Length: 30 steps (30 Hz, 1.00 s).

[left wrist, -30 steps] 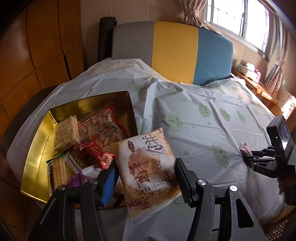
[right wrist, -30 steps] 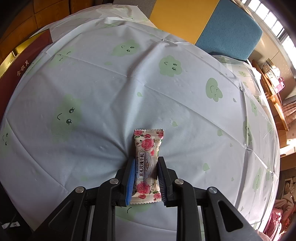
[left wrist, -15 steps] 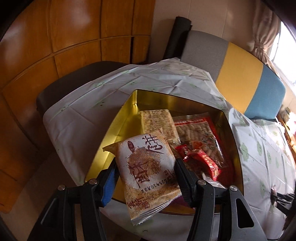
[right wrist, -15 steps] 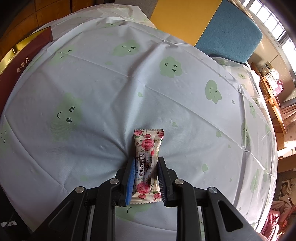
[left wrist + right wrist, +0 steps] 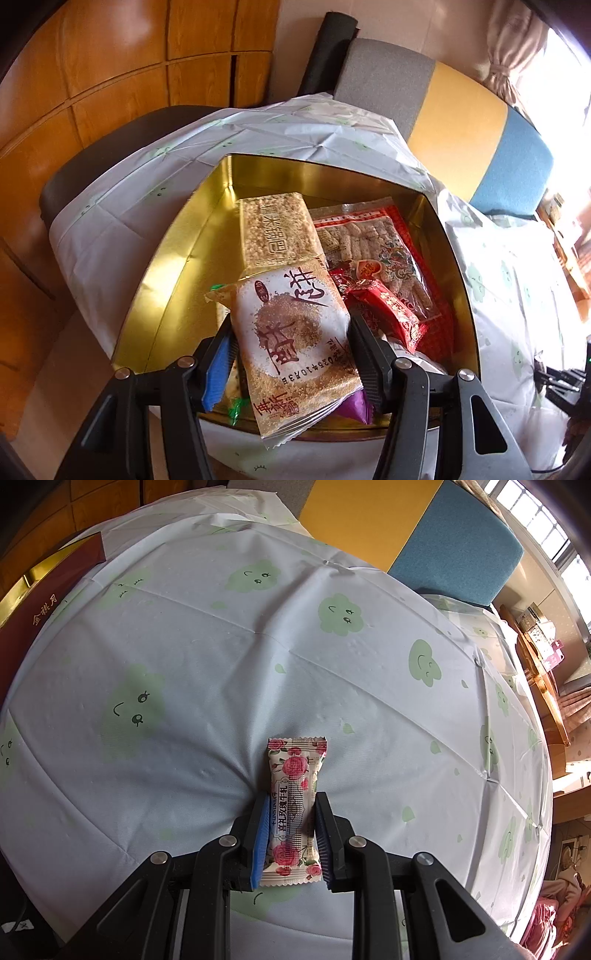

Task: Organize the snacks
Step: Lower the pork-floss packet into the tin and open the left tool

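Observation:
My left gripper [image 5: 290,332] is shut on a white and gold snack packet [image 5: 295,339] and holds it over the near end of the open gold tin [image 5: 166,266]. The tin holds a rice cracker bar [image 5: 275,229], a red biscuit bag [image 5: 373,243], a small red packet [image 5: 391,310] and a purple wrapper [image 5: 356,404]. My right gripper [image 5: 290,812] is shut on a rose-patterned candy packet [image 5: 293,801] that rests on the tablecloth [image 5: 221,664].
The tin's dark red lid [image 5: 40,605] stands at the table's far left in the right wrist view. A grey, yellow and blue chair back [image 5: 443,110] stands behind the table. A dark chair seat [image 5: 110,144] sits left of the tin.
My left gripper has carried the snack packet from the tablecloth leftward to above the tin and moved closer to it. My right gripper and its candy packet have stayed still.

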{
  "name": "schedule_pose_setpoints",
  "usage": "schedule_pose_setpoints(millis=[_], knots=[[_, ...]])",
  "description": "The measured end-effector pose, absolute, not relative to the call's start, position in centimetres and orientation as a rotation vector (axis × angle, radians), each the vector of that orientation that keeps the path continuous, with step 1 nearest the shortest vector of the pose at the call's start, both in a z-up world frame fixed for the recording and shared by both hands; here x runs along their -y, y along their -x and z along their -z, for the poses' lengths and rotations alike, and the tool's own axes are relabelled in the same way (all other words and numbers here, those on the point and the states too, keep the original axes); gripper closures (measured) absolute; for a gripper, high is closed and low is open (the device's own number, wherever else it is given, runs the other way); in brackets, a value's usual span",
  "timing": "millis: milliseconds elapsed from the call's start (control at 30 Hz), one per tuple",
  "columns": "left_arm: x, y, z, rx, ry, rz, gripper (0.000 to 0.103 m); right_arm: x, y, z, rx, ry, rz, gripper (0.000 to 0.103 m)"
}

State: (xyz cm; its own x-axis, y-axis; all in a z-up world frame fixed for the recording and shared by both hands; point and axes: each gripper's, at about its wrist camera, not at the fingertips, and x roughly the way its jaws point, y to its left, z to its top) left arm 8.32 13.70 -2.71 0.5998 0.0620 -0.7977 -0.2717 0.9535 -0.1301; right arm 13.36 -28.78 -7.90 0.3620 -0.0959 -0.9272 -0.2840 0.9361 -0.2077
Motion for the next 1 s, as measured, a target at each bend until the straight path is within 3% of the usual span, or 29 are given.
schedule_pose_setpoints(millis=[167, 533, 600, 633, 667, 1000], knots=[[-13.8, -10.7, 5.3, -0.986, 0.226, -0.227, 0.041, 28.6, -13.3, 7.9, -1.199, 0.367, -0.117, 0.079], [-14.3, -8.0, 4.0, -0.906, 0.203, -0.304, 0.040, 28.7, -13.3, 7.9, -1.199, 0.370, -0.113, 0.079], [-14.2, -7.5, 4.0, -0.891, 0.192, -0.322, 0.047, 28.7, -13.3, 7.9, -1.199, 0.370, -0.113, 0.079], [-14.1, -7.6, 4.2, -0.900, 0.176, -0.332, 0.058, 28.7, -13.3, 7.9, -1.199, 0.370, -0.113, 0.079], [-14.0, -7.8, 4.6, -0.922, 0.163, -0.337, 0.060, 28.7, -13.3, 7.9, -1.199, 0.371, -0.113, 0.079], [-13.8, -7.5, 4.3, -0.914, 0.169, -0.351, 0.060, 28.5, -13.3, 7.9, -1.199, 0.376, -0.106, 0.082]])
